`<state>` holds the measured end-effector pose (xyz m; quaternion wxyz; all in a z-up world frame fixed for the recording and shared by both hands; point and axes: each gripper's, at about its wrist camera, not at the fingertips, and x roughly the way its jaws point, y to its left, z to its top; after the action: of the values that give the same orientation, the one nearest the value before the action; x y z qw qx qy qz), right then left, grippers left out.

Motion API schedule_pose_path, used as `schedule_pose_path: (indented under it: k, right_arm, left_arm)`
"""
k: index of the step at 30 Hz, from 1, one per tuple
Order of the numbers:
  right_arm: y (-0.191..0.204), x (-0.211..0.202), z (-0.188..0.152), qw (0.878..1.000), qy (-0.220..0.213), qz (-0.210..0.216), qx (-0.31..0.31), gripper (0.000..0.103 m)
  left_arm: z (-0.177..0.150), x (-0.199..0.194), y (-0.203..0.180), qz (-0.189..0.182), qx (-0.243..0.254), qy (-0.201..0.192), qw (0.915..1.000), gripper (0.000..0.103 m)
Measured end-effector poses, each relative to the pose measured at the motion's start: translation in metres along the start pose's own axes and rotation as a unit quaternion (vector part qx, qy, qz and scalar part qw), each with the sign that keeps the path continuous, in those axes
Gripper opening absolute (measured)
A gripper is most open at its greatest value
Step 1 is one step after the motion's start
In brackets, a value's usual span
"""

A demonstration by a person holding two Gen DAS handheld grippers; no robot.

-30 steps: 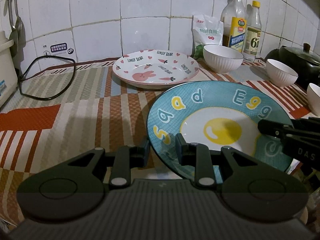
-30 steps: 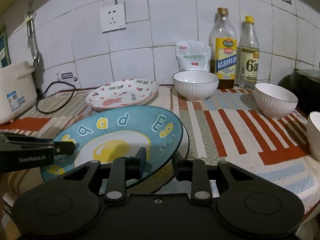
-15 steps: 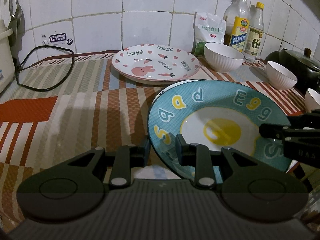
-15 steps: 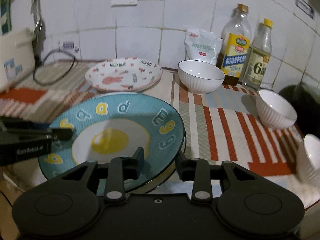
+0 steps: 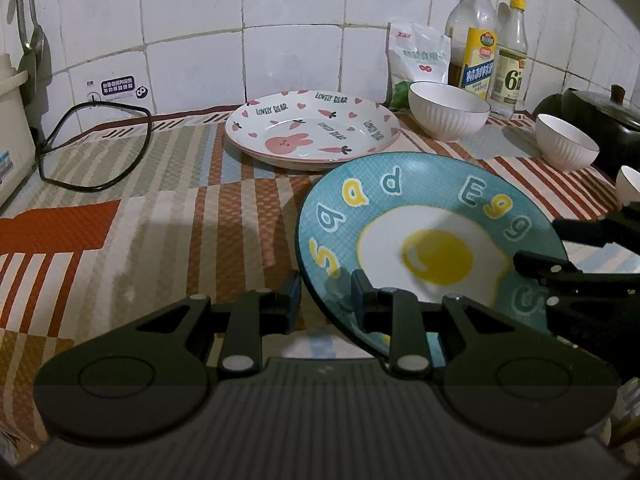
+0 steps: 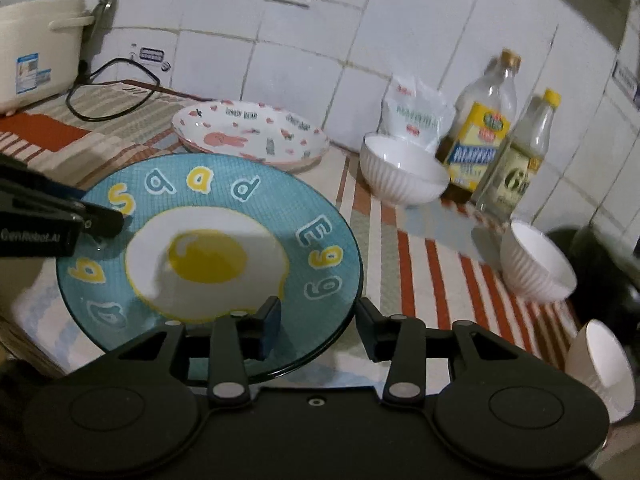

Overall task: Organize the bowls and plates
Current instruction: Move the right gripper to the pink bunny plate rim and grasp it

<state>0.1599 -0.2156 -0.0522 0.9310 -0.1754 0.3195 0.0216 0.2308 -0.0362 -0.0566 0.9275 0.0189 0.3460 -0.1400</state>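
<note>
Blue round plate (image 5: 432, 240) with a yellow egg picture is up off the striped tabletop (image 5: 168, 216), held by its rim from two sides. The left tool (image 5: 325, 300) pinches the near left rim, and the right tool (image 6: 318, 326) pinches the other rim. It looks hard, smooth and easy to break, so the rim is the best place to hold. Only the right view shows a third white bowl (image 6: 600, 364) at the tabletop edge.
</note>
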Motion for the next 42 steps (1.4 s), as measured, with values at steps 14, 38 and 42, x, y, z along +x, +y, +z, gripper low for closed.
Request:
schedule_pose_path:
  k: [14,38,42]
  right_arm:
    - [-0.061,-0.053,0.008,0.972,-0.164,0.150,0.070,0.078]
    - [-0.086,0.050,0.098,0.941,-0.009,0.289,0.177,0.075]
    - [-0.086,0.082,0.107,0.948,0.004,0.265,0.178,0.074]
  left_arm:
    - [0.029,-0.063,0.023,-0.035,0.050,-0.039,0.9974,0.059]
    - [0.100,-0.015,0.079,-0.043,0.034,-0.054,0.9970,0.095]
    - [0.104,0.014,0.082,-0.053,0.019,-0.042,0.9975,0.092]
